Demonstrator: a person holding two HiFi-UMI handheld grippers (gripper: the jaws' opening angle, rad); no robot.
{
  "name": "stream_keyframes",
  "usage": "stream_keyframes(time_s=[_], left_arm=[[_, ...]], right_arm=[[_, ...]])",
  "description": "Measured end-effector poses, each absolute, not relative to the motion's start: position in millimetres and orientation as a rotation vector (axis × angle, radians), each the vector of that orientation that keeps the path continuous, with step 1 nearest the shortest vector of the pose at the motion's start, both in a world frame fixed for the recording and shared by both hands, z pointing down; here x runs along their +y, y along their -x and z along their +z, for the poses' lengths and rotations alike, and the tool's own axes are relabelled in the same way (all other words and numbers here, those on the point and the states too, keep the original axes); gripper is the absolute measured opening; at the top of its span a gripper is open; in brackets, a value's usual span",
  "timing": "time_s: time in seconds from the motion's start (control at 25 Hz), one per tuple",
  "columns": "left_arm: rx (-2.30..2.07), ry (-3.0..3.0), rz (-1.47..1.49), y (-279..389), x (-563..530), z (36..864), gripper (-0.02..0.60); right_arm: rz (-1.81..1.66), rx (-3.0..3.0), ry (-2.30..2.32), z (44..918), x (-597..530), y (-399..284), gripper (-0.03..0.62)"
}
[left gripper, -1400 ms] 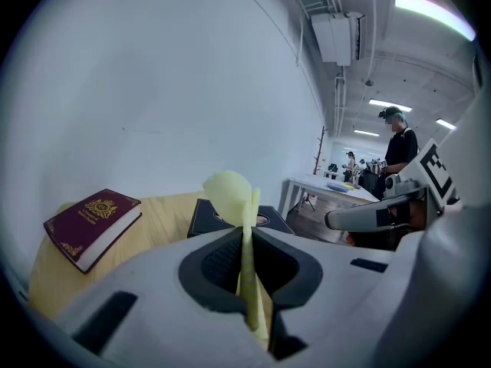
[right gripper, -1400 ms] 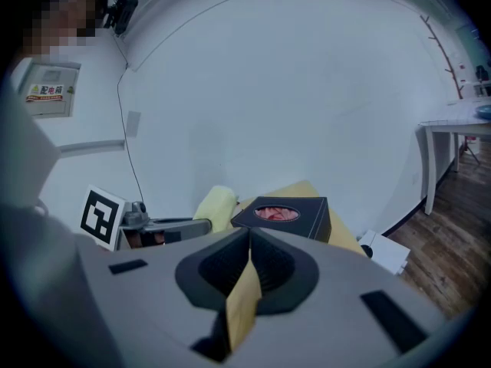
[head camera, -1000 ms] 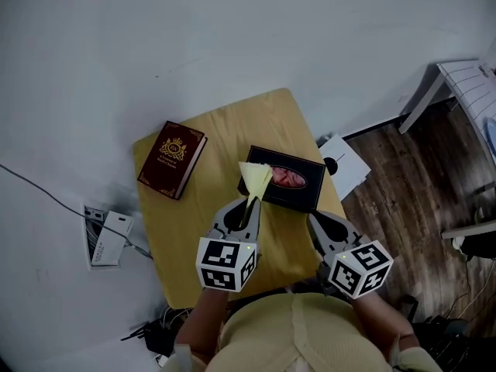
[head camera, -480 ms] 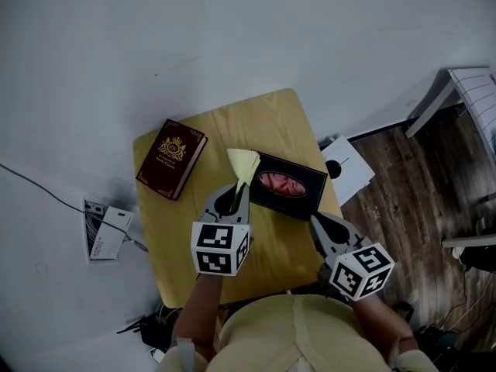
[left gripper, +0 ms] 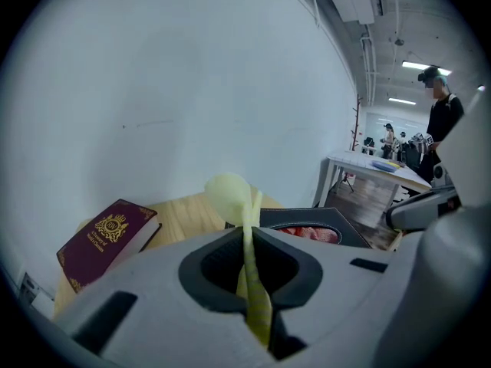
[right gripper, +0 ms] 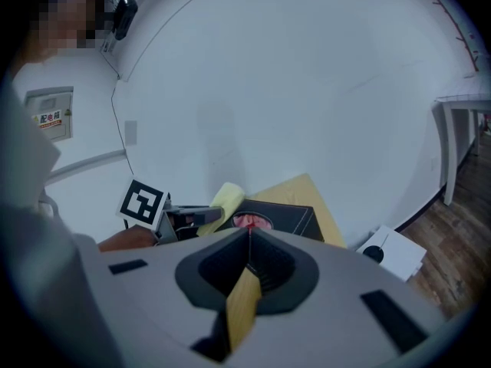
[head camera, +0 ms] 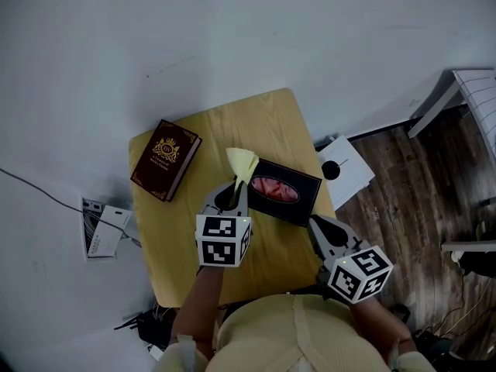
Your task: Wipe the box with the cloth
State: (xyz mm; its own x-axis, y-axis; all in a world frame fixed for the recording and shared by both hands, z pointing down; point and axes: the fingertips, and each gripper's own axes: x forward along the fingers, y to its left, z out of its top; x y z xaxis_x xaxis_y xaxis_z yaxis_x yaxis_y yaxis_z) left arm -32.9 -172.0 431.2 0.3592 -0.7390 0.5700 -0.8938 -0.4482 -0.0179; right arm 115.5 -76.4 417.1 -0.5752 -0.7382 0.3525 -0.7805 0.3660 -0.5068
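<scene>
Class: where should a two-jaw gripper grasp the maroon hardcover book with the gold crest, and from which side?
Probably the flat-lying maroon book's left corner, which seems to reach the wooden table's edge: come level from the left, one jaw above, one below.

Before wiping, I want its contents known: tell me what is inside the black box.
Through the oval opening in the top of the black box, crumpled pink material shows. The dark lid and walls cover the rest of the inside.
</scene>
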Motion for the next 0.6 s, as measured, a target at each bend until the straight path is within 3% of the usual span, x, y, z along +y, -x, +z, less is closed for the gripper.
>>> stream_keyframes(time_s=[0.6], left_arm=[[-1.313, -2.385, 0.847, -24.5, -157.8, 443.0, 0.029]], right_arm=[[1.04, -2.549, -1.356, 427.5, -74.9, -132.1, 0.031]])
